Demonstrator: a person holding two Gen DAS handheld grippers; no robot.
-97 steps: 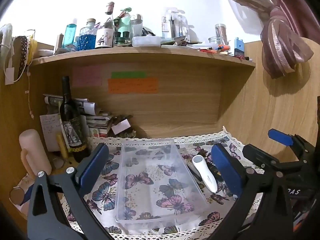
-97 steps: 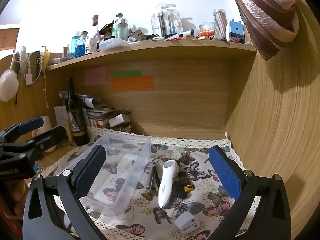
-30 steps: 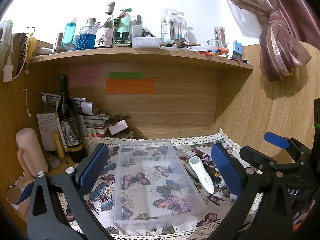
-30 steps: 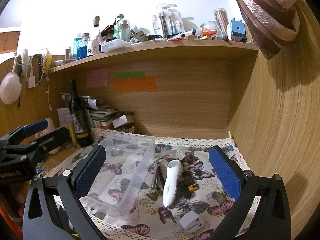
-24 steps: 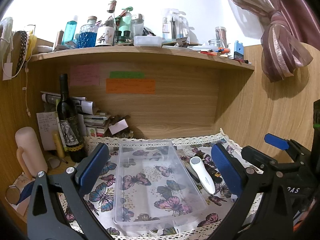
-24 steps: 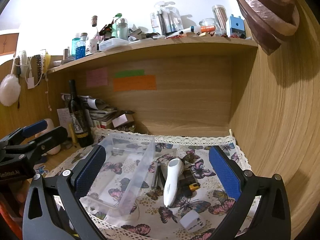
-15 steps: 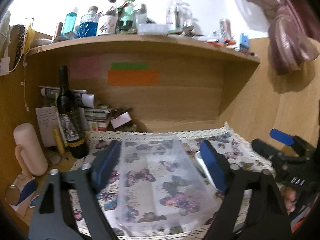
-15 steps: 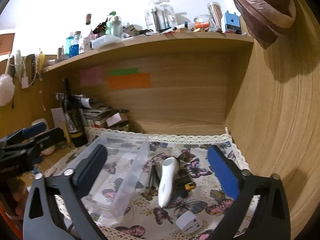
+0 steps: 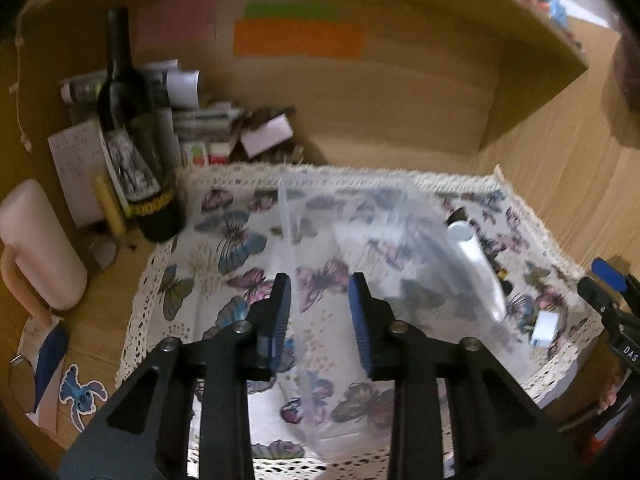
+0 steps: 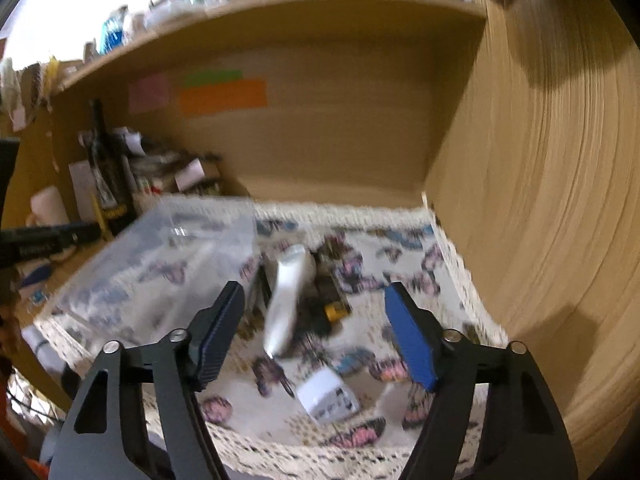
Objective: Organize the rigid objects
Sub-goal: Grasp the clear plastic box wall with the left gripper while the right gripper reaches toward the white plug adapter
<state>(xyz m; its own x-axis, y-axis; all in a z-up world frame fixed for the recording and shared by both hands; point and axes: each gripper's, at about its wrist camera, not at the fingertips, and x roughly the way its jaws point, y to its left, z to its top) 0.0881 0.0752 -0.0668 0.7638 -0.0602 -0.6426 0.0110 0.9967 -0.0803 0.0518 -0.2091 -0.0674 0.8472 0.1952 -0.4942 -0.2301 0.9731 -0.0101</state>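
Note:
A clear plastic tray (image 9: 286, 220) lies on the butterfly cloth (image 9: 224, 240). My left gripper (image 9: 319, 314) hangs over the tray's near left part. Its jaws are closing, the tray's thin left wall runs between the blue pads, and a gap still shows on both sides. In the right wrist view, a white handheld device (image 10: 284, 304) lies right of the tray (image 10: 160, 256), beside a black and yellow item (image 10: 332, 306). A white cube (image 10: 326, 396) sits nearer. My right gripper (image 10: 316, 334) is above the device with its jaws closing, and the pads touch nothing.
A dark wine bottle (image 9: 132, 132), stacked papers and a pale pink jug (image 9: 36, 248) crowd the left of the desk. Wooden walls close the back and right. The right gripper's frame (image 9: 612, 292) shows at the left wrist view's right edge.
Both grippers dipped and moved in toward the cloth. The left jaws narrowed sharply around the tray's left wall. The right jaws narrowed partly over the white device.

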